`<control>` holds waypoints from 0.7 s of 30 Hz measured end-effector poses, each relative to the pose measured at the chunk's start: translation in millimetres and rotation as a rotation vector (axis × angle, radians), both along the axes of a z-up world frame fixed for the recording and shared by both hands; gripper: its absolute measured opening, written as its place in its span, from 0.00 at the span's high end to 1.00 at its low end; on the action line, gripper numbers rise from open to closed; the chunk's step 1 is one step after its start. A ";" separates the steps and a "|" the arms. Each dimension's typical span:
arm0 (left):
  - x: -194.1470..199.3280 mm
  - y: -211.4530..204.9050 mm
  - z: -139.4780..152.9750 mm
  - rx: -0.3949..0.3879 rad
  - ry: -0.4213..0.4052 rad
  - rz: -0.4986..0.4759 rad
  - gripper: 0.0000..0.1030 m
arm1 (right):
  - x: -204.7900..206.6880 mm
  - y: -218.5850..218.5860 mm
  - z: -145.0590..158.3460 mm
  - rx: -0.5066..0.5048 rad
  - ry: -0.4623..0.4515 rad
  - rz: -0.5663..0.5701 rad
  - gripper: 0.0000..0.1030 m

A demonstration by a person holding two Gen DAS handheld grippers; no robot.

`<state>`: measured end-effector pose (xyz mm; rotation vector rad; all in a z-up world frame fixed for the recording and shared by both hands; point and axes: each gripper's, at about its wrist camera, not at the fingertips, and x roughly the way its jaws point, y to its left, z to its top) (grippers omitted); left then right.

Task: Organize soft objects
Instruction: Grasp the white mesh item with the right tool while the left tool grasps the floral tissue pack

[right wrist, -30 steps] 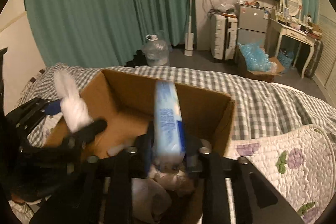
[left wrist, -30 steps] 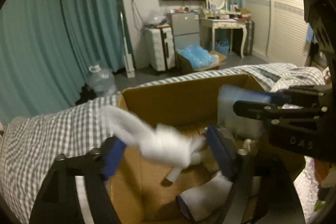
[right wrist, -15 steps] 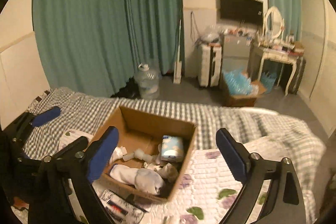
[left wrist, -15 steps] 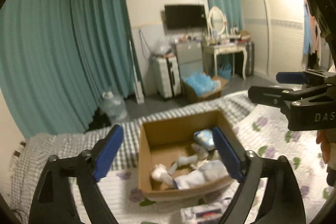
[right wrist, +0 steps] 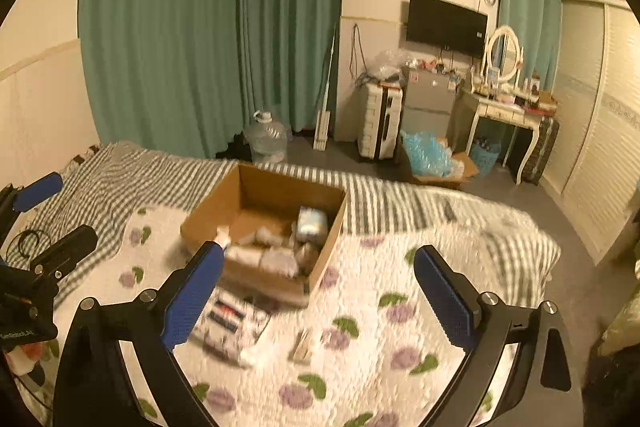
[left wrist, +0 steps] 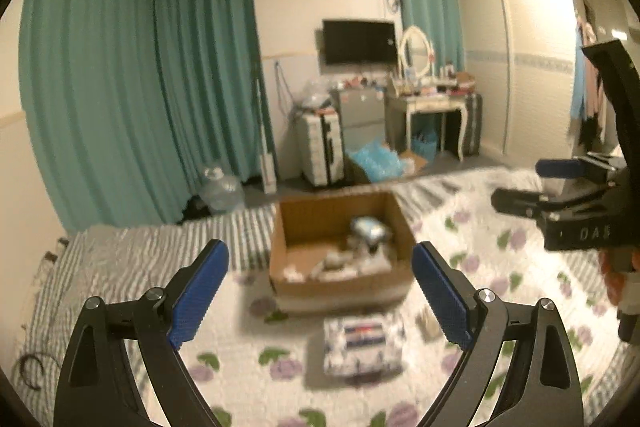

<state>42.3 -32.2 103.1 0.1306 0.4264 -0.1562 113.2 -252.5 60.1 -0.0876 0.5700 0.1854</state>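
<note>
Nearest, the left claw point(left wrist: 320, 287) and right claw point(right wrist: 318, 289) both hang wide apart with nothing between their blue pads, likely raised above the bed point(right wrist: 360, 311) to look over what remains. Just below them a flat patterned packet point(left wrist: 362, 347) lies loose on the floral quilt, probably the next thing to gather. Farther on, the cardboard box point(right wrist: 224, 211) sits open on the bed, already holding the soft objects point(right wrist: 276, 251) piled toward its right side
</note>
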 end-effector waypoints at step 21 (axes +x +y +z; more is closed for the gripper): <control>50.4 -5.6 -209.8 -0.029 0.375 0.006 0.09 | 87.9 2.6 -234.5 0.024 0.361 -0.028 0.20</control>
